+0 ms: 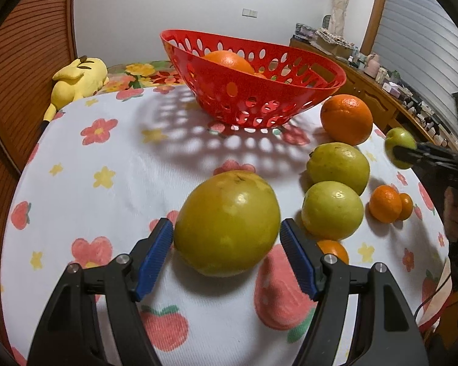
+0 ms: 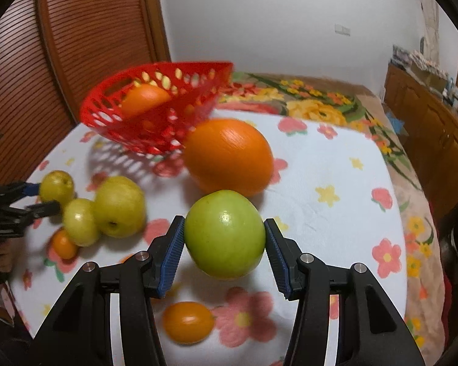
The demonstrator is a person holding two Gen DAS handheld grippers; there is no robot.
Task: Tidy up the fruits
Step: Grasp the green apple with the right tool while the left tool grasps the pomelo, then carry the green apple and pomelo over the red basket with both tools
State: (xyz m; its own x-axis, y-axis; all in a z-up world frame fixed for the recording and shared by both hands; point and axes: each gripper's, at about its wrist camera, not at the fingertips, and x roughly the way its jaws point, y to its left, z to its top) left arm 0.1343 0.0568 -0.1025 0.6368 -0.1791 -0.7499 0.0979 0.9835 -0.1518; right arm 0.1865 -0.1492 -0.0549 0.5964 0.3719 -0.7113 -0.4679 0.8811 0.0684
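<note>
The green apple [image 2: 225, 234] sat at the centre of the right wrist view, clamped between the blue pads [image 2: 171, 254] of the right hand-held gripper [image 2: 225, 256]; whether it was lifted off the cloth I cannot tell. In the left wrist view, at lower centre, a big yellow-green fruit [image 1: 227, 224] lay between the pads of the left hand-held gripper [image 1: 226, 253]; both pads stood at its sides, approx. touching, but a firm grip was not clear. Right of it lay two smaller yellow-green fruits [image 1: 332, 210], w/ small oranges [image 1: 384, 203] near. A large orange [image 1: 346, 119] lay just beside the red basket [image 1: 290, 97], upper centre, which held another orange [image 1: 229, 61]. All rested on a worktop w/ a floral cloth [image 1: 107, 158]. A yellow plush toy [image 1: 76, 79] lay at upper left.
</note>
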